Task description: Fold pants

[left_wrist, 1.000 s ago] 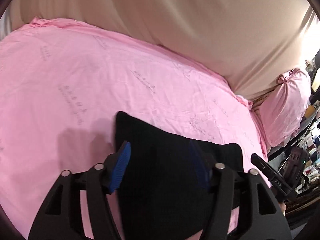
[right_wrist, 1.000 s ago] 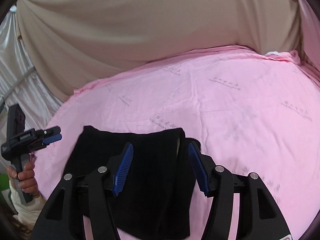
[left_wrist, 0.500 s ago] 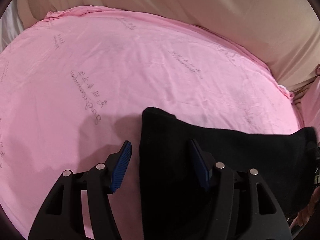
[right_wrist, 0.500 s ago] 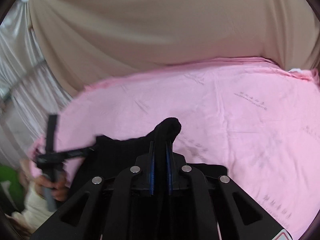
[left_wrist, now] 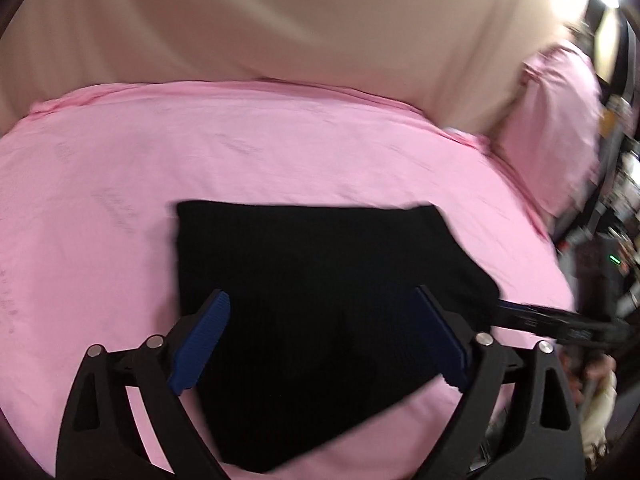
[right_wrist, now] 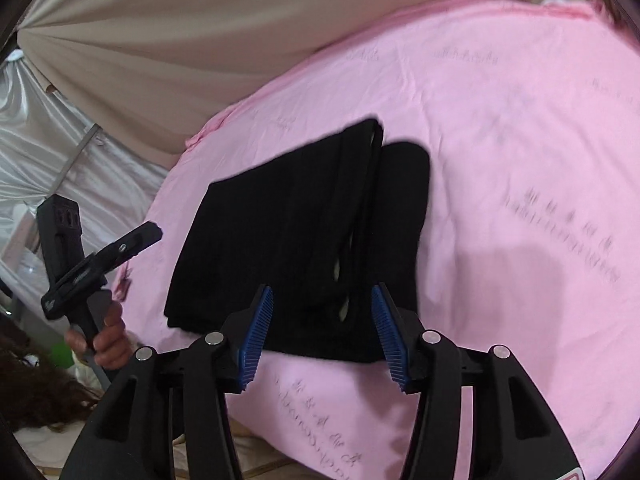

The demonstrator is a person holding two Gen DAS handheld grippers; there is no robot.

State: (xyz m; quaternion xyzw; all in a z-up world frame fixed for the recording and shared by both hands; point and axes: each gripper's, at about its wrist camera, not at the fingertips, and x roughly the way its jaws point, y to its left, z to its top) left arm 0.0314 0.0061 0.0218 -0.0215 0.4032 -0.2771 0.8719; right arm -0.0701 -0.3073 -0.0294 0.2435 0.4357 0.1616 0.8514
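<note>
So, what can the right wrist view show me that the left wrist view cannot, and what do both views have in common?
Only the right wrist view shows the stacked fold edges of the pants, the hand holding the left gripper, and silvery drapes. Only the left wrist view shows a pink pillow and blurred clutter at the right edge. Both share the black pants folded flat on the pink sheet, a beige backdrop, and open blue-padded jaws holding nothing, including the right gripper.

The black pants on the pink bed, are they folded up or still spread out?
Folded. The black pants lie as a compact rectangle on the pink sheet, with stacked layer edges showing along one side.
</note>
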